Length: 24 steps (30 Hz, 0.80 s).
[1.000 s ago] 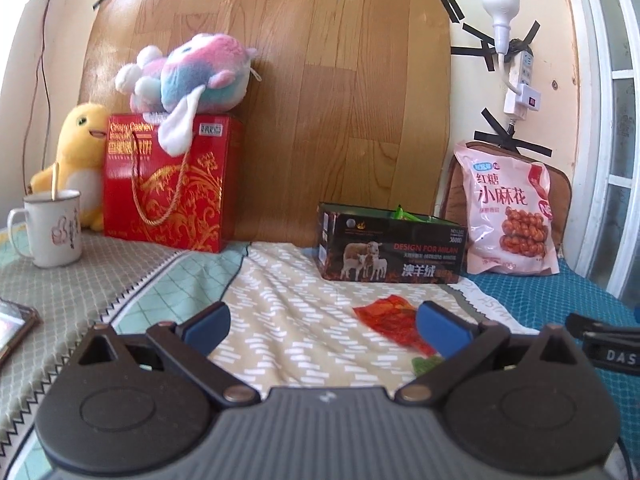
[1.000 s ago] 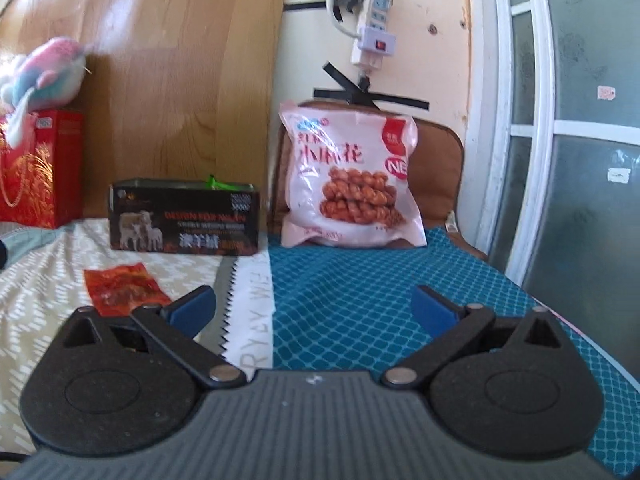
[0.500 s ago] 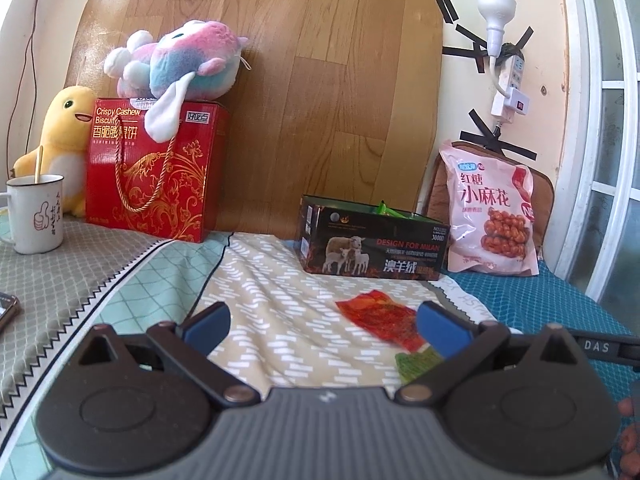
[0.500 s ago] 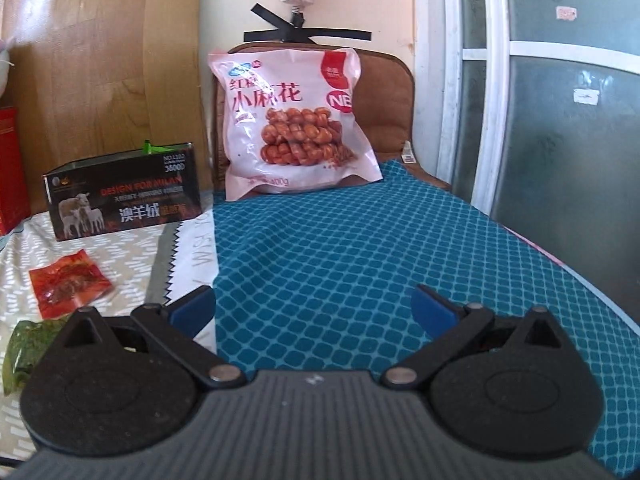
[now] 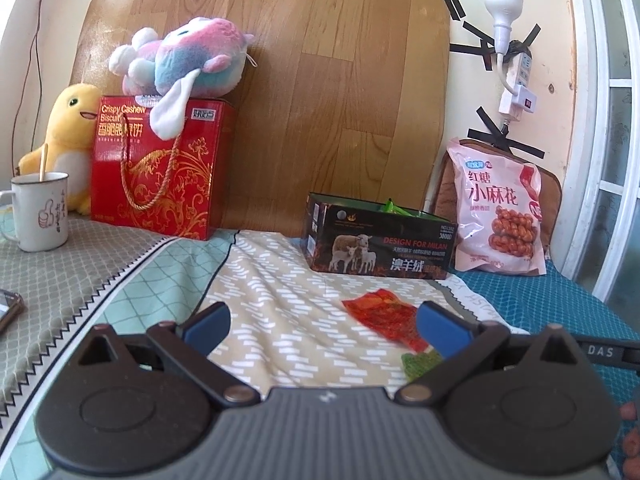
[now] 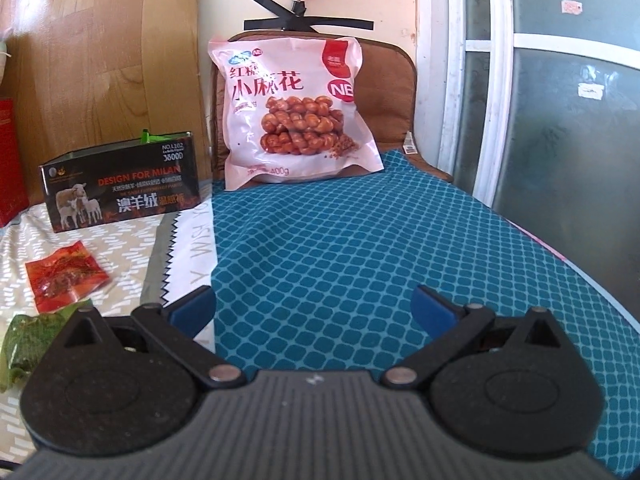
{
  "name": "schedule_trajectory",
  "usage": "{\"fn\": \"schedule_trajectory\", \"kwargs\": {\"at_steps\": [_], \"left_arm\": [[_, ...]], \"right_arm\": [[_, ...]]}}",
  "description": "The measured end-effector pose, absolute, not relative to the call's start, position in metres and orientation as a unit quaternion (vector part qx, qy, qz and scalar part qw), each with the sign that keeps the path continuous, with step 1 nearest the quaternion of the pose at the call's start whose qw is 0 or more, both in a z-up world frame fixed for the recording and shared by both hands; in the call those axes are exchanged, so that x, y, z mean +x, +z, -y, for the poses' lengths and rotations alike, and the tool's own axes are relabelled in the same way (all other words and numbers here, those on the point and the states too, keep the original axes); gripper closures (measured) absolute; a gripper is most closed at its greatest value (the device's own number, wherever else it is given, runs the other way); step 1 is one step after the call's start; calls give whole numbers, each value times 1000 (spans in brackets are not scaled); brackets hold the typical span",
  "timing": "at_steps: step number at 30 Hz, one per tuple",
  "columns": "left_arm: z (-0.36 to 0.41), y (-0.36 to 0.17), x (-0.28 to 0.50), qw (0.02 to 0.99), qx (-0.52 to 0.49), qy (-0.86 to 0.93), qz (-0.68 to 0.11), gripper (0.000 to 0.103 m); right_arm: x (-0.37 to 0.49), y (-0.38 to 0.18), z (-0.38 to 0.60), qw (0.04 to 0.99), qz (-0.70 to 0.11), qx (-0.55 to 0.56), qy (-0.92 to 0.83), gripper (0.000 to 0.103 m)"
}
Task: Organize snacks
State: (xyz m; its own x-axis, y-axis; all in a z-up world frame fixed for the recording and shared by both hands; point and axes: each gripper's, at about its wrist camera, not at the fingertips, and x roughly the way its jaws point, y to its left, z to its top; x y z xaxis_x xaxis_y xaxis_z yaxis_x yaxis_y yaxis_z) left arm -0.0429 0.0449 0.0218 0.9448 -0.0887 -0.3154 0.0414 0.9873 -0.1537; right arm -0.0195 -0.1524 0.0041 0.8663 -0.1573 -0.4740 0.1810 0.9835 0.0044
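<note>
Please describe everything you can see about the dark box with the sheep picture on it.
The dark box is a low, long carton, black, with three sheep printed at the left of its front, orange "DESIGN FOR MILAN" lettering and white Chinese characters. It looks like printed cardboard. Its top is open, and something green sticks up inside. It stands upright on the patterned beige cloth, in front of the wooden board. Neither gripper touches it. The pink snack bag stands close on its right; whether they touch is unclear.

Wood panel [image 5: 320, 100], cream wall [image 5: 472, 120]
</note>
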Motion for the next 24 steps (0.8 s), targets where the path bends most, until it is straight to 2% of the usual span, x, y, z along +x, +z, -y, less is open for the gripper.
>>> {"fn": "schedule_trajectory", "kwargs": {"at_steps": [12, 24], "left_arm": [[-39, 23, -44, 987, -48, -2, -154, 0], [-35, 23, -43, 988, -32, 13, -153, 0]], "right_arm": [[-23, 7, 148, 972, -231, 34, -10, 0], [-40, 15, 127, 982, -180, -8, 50, 0]]}}
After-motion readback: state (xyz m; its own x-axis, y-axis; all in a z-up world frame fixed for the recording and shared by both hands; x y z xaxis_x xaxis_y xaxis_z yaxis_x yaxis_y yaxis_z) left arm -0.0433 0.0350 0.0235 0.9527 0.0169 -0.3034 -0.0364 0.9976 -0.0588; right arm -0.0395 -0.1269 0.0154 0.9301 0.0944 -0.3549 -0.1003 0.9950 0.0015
